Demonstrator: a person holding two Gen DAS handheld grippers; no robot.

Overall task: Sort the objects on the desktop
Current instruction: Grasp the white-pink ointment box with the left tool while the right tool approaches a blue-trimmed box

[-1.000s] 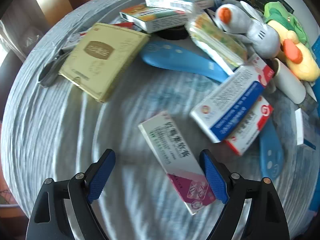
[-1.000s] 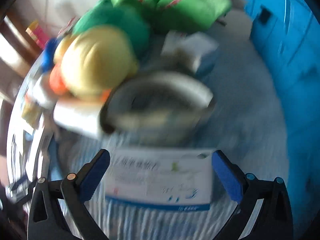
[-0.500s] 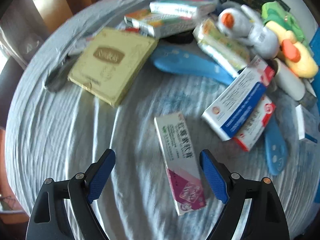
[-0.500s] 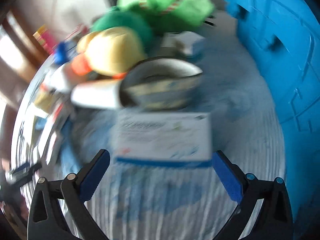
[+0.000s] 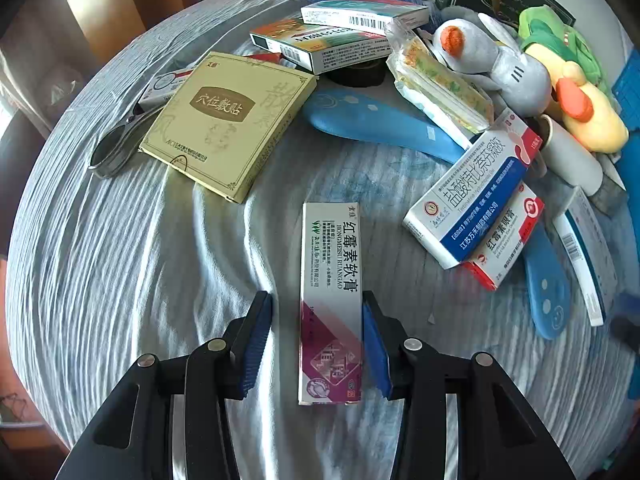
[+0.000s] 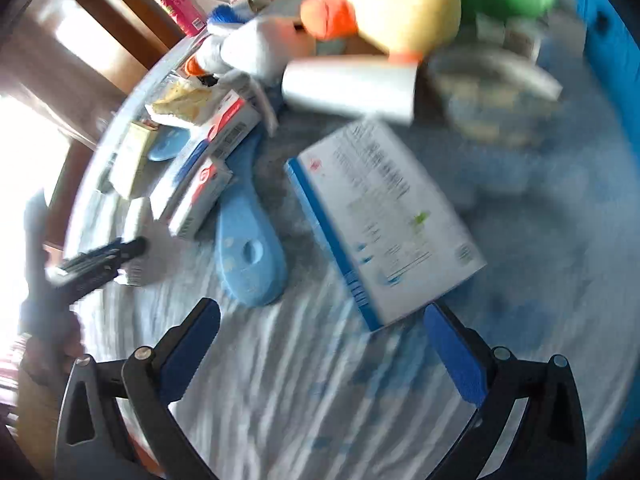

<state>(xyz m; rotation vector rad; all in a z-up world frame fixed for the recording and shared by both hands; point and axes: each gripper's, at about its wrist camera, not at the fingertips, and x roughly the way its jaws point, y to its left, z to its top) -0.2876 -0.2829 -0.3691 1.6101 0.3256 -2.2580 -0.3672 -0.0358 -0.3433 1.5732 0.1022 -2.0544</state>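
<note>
Blue cloth (image 5: 120,264) covers the table. My left gripper (image 5: 316,344) has been closing around the pink box (image 5: 330,300), its left pad still clear. My right gripper (image 6: 320,344) gapes open, empty.

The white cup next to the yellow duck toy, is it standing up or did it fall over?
Fallen over. The white cup lies on its side on the blue cloth, its long side level, below the yellow duck toy.

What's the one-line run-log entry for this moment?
left gripper: jaws closing around pink-and-white ointment box, left pad not touching | right gripper: jaws open, empty, white-and-blue box ahead | surface: blue-grey cloth
</note>
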